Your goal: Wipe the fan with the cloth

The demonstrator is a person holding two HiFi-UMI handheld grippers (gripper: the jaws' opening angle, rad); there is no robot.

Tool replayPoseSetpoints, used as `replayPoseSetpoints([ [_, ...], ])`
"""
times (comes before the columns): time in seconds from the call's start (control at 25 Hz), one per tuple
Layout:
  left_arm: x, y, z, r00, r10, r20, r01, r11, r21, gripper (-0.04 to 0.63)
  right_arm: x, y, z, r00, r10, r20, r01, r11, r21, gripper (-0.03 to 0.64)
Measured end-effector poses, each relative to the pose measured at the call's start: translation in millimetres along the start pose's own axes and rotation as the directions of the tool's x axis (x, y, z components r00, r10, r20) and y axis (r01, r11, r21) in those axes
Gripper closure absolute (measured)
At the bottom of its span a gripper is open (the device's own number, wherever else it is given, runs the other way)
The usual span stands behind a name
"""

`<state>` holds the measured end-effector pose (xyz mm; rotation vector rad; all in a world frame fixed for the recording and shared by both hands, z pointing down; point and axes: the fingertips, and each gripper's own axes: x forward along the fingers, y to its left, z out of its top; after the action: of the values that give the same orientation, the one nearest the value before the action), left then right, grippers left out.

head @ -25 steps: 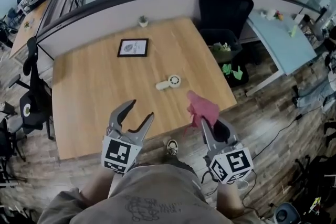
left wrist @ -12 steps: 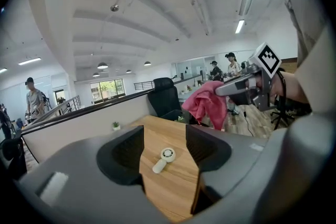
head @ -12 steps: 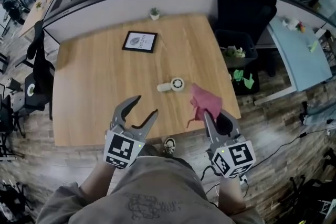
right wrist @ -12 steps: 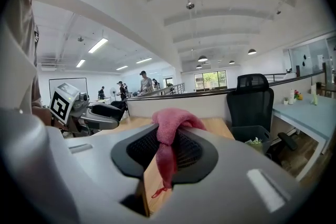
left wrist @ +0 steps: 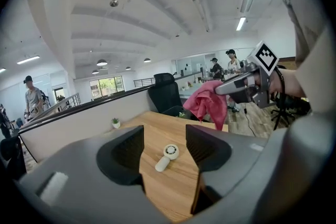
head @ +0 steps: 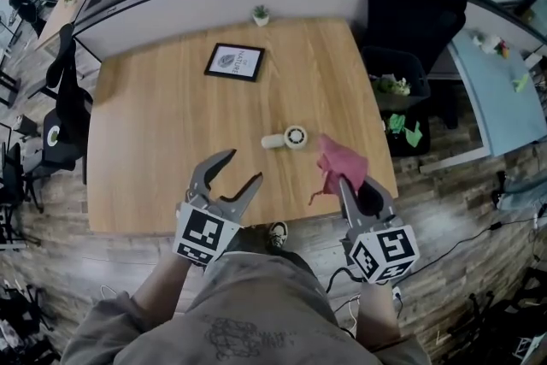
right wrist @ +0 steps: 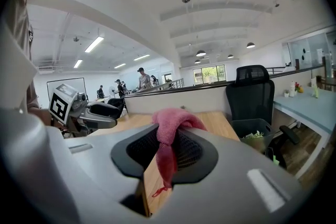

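Desk [head: 154, 141]: 1 fan [head: 288, 138], 1 cloth [head: 342, 165].

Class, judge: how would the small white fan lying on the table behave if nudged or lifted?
The fan looks small and plastic, so probably light and stiff. Lying flat with a round handle, it may roll or swivel when nudged on the smooth table.
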<state>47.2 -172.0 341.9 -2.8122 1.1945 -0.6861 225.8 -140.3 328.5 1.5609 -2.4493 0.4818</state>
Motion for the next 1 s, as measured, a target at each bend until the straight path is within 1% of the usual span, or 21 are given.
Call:
replayPoseSetpoints([
  [0.16, 18, 12, -15, 0.999, -0.019, -0.031, 0.020, 1.000, 0.017, 0.345, 16, -8, -10, 0.999, -0.021, -0.036, 0.022, 1.000, 0.014, 0.540],
  [0.32, 41, 14, -36, 0.995, -0.071, -0.075, 0.075, 0.996, 0.046, 0.345, 33, -11, -20, 0.997, -0.024, -0.071, 0.026, 0.999, 0.031, 0.540],
  [0.4, 54, 14, -52, 0.990, -0.093, -0.109, 0.101, 0.993, 0.068, 0.344, 45, -15, -27, 0.996, -0.025, -0.086, 0.029, 0.999, 0.040, 0.540],
  [0.52, 76, 14, -70, 0.982, -0.128, -0.139, 0.141, 0.986, 0.087, 0.344, 66, -20, -38, 0.993, -0.028, -0.116, 0.032, 0.999, 0.035, 0.540],
  [0.68, 106, 18, -95, 0.969, -0.174, -0.175, 0.188, 0.980, 0.070, 0.344, 95, -29, -45, 0.989, -0.036, -0.144, 0.038, 0.999, 0.010, 0.540],
  [0.84, 131, 23, -123, 0.956, -0.210, -0.206, 0.224, 0.973, 0.050, 0.344, 124, -42, -60, 0.985, -0.055, -0.166, 0.060, 0.998, 0.023, 0.540],
  [1.0, 151, 23, -148, 0.940, -0.251, -0.232, 0.267, 0.963, 0.039, 0.344, 146, -52, -84, 0.976, -0.081, -0.200, 0.090, 0.995, 0.038, 0.540],
])
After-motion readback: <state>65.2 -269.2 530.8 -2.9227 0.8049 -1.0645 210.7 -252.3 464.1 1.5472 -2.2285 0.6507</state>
